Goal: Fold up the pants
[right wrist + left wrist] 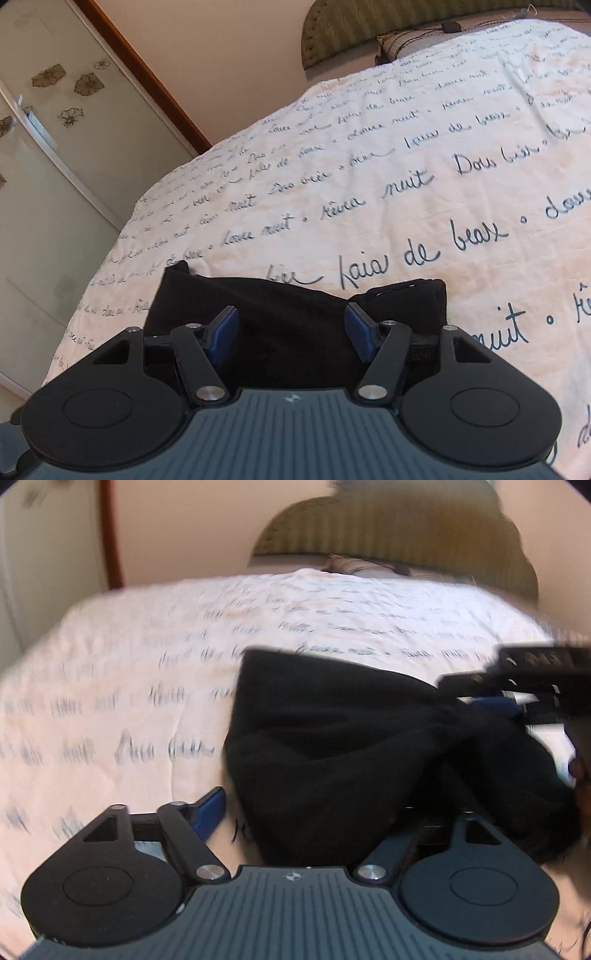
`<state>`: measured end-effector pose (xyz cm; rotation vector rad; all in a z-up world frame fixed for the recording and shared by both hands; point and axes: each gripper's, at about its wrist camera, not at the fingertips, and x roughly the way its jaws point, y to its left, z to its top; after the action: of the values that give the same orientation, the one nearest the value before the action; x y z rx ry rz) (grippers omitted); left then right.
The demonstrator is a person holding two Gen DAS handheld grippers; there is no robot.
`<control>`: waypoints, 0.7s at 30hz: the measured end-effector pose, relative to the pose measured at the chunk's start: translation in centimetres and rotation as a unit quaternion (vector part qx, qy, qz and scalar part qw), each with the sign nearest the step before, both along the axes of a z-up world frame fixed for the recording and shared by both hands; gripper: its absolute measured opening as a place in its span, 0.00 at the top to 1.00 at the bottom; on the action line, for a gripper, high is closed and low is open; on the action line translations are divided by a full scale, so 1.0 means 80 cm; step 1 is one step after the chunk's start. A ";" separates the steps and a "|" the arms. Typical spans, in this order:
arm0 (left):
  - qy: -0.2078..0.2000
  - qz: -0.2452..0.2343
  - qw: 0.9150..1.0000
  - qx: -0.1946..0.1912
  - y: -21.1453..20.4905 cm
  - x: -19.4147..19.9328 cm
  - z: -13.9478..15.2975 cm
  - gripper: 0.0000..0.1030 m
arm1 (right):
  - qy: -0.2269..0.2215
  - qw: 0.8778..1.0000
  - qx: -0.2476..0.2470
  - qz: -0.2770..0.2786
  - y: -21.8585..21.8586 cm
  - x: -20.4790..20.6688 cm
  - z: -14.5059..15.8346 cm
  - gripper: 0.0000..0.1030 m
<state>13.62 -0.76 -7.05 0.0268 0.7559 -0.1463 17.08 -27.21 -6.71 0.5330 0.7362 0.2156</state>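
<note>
Both claws gape over the black pants (295, 317) on the bed (406, 184), left claw (314, 812) and right claw (291, 328) gripping nothing, likely ready to pinch an edge

Pants (295, 317) showing plain black, no print, low in the frame. Bedspread (406, 166) reading cream-white, carrying rows of dark blue cursive script. Right gripper (291, 328) wearing blue pads (360, 330) on black linkages, grey ribbed body behind. Headboard (369, 26), upper right, showing olive green with vertical stripes. Wardrobe door (55, 122), upper left, displaying pale beige with brown flower motifs; reddish-brown wood frame (140, 70) running alongside.
</note>
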 end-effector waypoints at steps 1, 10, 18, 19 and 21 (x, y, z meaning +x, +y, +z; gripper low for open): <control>0.004 0.007 1.000 -0.012 0.007 -0.001 -0.004 0.17 | 0.001 1.000 0.007 -0.002 -0.003 0.000 -0.002 0.39; -0.006 -0.001 1.000 -0.003 0.012 -0.008 -0.002 0.15 | 0.005 0.999 0.015 -0.028 -0.008 -0.014 0.023 0.40; -0.051 -0.006 0.998 0.034 -0.003 -0.036 0.051 0.18 | -0.077 0.995 -0.064 -0.006 0.026 -0.091 0.073 0.32; -0.063 -0.012 0.997 0.038 -0.008 -0.039 0.059 0.17 | -0.080 0.994 -0.076 -0.014 0.026 -0.094 0.072 0.32; -0.066 -0.020 0.997 0.043 -0.018 -0.039 0.061 0.17 | -0.069 0.993 -0.088 -0.033 0.023 -0.093 0.066 0.32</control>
<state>10.50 -2.24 -2.16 0.1319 0.6289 -0.1484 9.66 -25.39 -1.43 0.3691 0.5953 0.1231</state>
